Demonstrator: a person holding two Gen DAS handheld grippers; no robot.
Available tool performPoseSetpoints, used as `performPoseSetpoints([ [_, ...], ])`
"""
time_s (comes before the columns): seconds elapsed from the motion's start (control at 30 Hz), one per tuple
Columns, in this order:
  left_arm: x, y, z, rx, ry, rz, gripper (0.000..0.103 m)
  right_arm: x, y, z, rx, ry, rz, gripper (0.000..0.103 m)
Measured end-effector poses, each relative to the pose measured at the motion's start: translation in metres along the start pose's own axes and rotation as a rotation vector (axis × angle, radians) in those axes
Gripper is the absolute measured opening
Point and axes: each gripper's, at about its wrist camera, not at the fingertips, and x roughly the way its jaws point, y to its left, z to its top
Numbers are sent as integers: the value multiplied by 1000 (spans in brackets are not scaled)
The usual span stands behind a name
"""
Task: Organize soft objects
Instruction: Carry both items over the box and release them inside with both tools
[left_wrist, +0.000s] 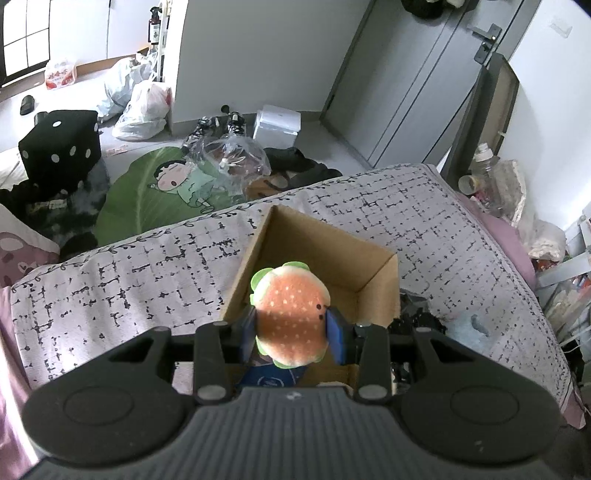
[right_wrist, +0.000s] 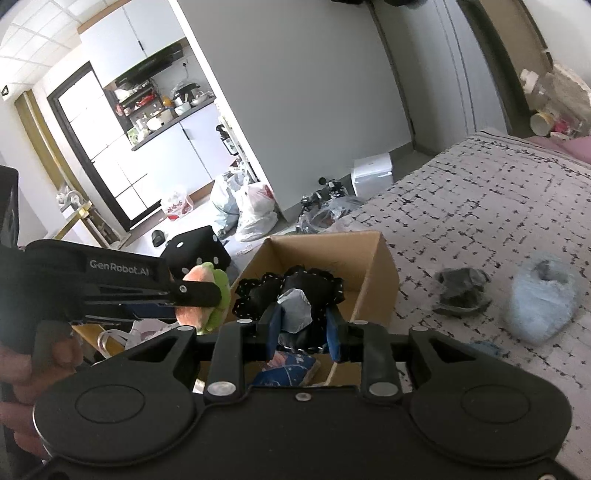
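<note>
My left gripper (left_wrist: 291, 325) is shut on a plush hamburger (left_wrist: 291, 314) with an orange bun and green lettuce, held above the open cardboard box (left_wrist: 325, 240) on the bed. It also shows in the right wrist view (right_wrist: 201, 295), left of the box (right_wrist: 369, 258). My right gripper (right_wrist: 303, 325) is shut on a black and grey plush toy (right_wrist: 291, 295) with white stitching, over the box opening. A blue patterned soft item (right_wrist: 284, 369) lies inside the box below.
The bed has a grey-white patterned cover (left_wrist: 110, 280). A pale blue fluffy item (right_wrist: 539, 299) and a grey soft item (right_wrist: 461, 288) lie on the bed right of the box. A black dice cushion (left_wrist: 61, 147), bags and clutter are on the floor beyond.
</note>
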Motion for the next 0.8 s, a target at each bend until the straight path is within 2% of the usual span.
performPoseSetpoints([
  [0.07,1,0,1,15,-3,4,39,2,0,1,-1,-3,1,37],
  [0.13,2,-1,2,26,-5,18,43,-1,0,2,16,-22,-9,68],
  [0.2,2,-3,4,34,-3,28,44,-9,-1,4,37,-60,-21,83],
  [0.27,2,-4,4,39,-7,32,50,-13,-2,7,46,-79,-30,87],
  [0.33,0,-7,4,49,-17,45,56,-17,-4,10,61,-90,-42,96],
  [0.47,-4,-13,4,72,-40,72,64,-24,-15,12,108,-133,-87,103],
  [0.63,-11,-19,2,83,-52,72,72,-33,-25,15,131,-177,-119,103],
  [0.8,-19,-29,-1,76,-80,68,75,-42,-33,20,137,-193,-132,103],
])
